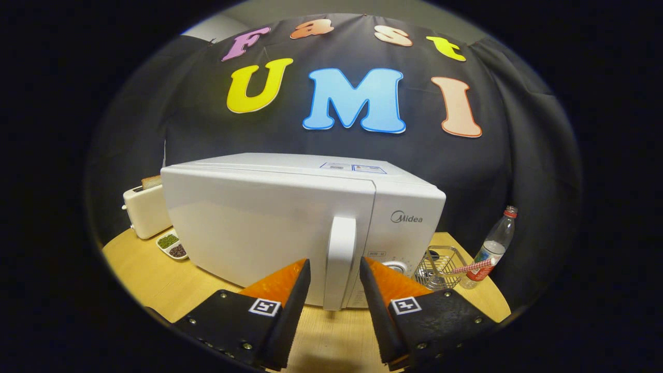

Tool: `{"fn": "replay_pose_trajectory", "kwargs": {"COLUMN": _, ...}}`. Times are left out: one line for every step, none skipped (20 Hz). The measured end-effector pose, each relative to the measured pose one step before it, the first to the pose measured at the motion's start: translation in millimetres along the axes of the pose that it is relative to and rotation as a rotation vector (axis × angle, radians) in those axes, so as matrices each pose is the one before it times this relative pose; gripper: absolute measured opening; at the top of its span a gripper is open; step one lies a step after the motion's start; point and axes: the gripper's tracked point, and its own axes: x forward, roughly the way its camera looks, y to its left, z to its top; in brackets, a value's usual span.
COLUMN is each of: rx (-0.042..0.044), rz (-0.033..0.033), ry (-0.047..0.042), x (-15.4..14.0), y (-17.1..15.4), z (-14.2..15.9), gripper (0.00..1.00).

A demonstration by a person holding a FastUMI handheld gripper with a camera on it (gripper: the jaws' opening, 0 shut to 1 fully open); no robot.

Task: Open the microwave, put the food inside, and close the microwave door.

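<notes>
Far left on the pale wooden table (pixel 155 280): cream toaster (pixel 146 210) with a slice of bread (pixel 151 181) poking from its slot, then a small white two-part dish (pixel 172 245) holding green bits in one half and dark brown bits in the other. Centre: boxy glossy white microwave (pixel 290 217), door shut, its upright rounded handle (pixel 340 261) standing between the spread fingers of the gripper (pixel 335 290) (jaws apart, neither finger visibly pressing the handle). Right of the microwave: a wire basket (pixel 440 267) with something dark inside, too small to tell, then a clear plastic bottle (pixel 494 246) with a red cap.
</notes>
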Motion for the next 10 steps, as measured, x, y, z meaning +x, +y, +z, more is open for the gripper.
{"fn": "replay_pose_trajectory", "kwargs": {"rx": 0.00151, "rz": 0.01232, "ry": 0.0053, "x": 3.19, "y": 4.11, "z": -1.01, "gripper": 0.61}}
{"fn": "replay_pose_trajectory", "kwargs": {"rx": -0.01193, "rz": -0.02763, "ry": -0.00444, "x": 2.52, "y": -6.86, "z": 0.55, "gripper": 0.51}}
{"fn": "replay_pose_trajectory", "kwargs": {"rx": 0.00465, "rz": 0.00344, "ry": -0.00229, "x": -1.49, "y": 0.21, "z": -0.37, "gripper": 0.41}}
{"fn": "replay_pose_trajectory", "kwargs": {"rx": 0.00713, "rz": 0.00257, "ry": 0.00508, "x": 0.64, "y": 1.93, "z": -0.46, "gripper": 0.36}}
{"fn": "replay_pose_trajectory", "kwargs": {"rx": 0.00506, "rz": 0.00363, "ry": 0.00766, "x": 2.41, "y": 0.17, "z": -1.42, "gripper": 0.36}}
{"fn": "replay_pose_trajectory", "kwargs": {"rx": 0.01992, "rz": 0.00346, "ry": 0.00256, "x": 0.97, "y": -0.85, "z": -0.19, "gripper": 0.35}}
{"fn": "replay_pose_trajectory", "kwargs": {"rx": 0.01291, "rz": -0.00109, "ry": 0.008, "x": -0.17, "y": 0.26, "z": 0.69, "gripper": 0.27}}
{"fn": "replay_pose_trajectory", "kwargs": {"rx": -0.00157, "rz": 0.0002, "ry": 0.00159, "x": -1.11, "y": 0.02, "z": 1.49, "gripper": 0.27}}
{"fn": "replay_pose_trajectory", "kwargs": {"rx": 0.00388, "rz": -0.00801, "ry": 0.00643, "x": -0.86, "y": -0.26, "z": -0.98, "gripper": 0.27}}
{"fn": "replay_pose_trajectory", "kwargs": {"rx": -0.01194, "rz": -0.00356, "ry": 0.00463, "x": 0.21, "y": -0.66, "z": 0.72, "gripper": 0.17}}
